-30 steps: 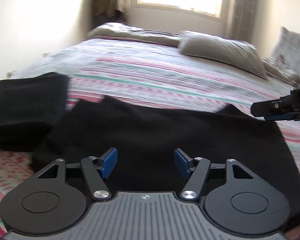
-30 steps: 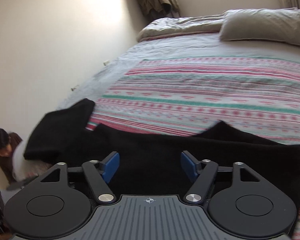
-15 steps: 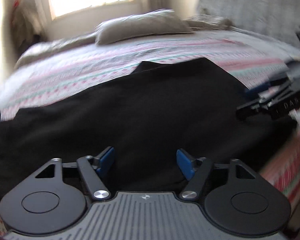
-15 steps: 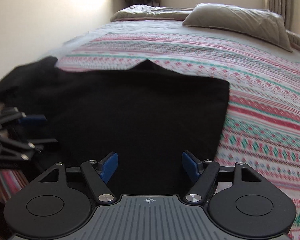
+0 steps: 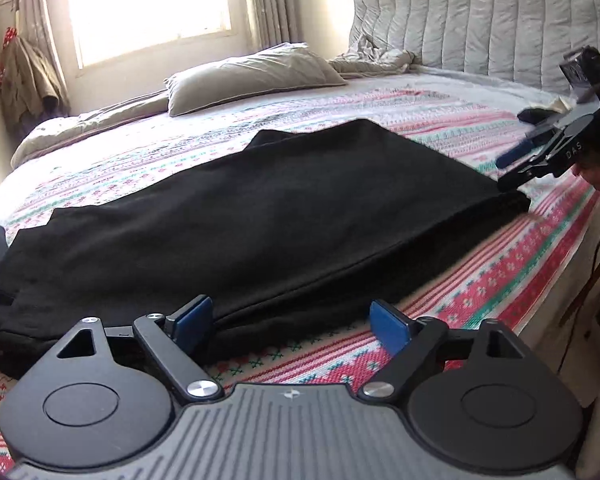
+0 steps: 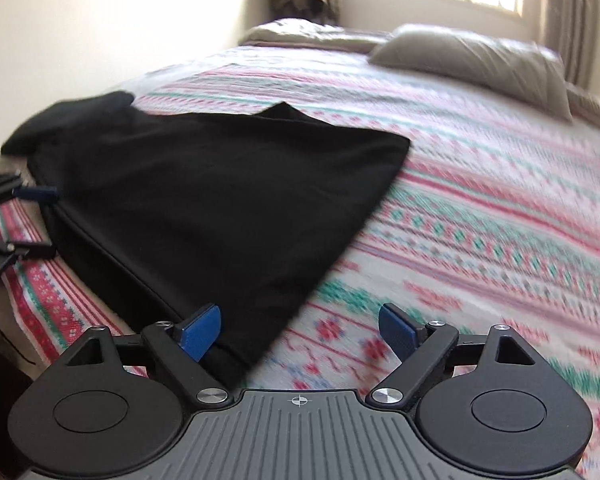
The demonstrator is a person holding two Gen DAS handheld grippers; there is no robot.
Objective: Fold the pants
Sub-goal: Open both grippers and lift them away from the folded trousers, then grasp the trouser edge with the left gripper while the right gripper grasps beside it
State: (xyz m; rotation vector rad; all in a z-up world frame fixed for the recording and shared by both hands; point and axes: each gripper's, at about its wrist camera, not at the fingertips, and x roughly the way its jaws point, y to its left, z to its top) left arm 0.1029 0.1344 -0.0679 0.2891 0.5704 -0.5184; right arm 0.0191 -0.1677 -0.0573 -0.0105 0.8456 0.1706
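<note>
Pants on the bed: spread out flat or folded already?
Spread out lengthwise: the black pants lie long and flat across the striped bedspread. No crosswise fold shows; whether the legs are stacked, cannot tell.

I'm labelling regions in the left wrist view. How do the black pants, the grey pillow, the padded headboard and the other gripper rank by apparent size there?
1. black pants
2. padded headboard
3. grey pillow, close to the headboard, so that order is unsure
4. right gripper, partly cut off at the frame edge

black pants flat along the bed's edge
</note>
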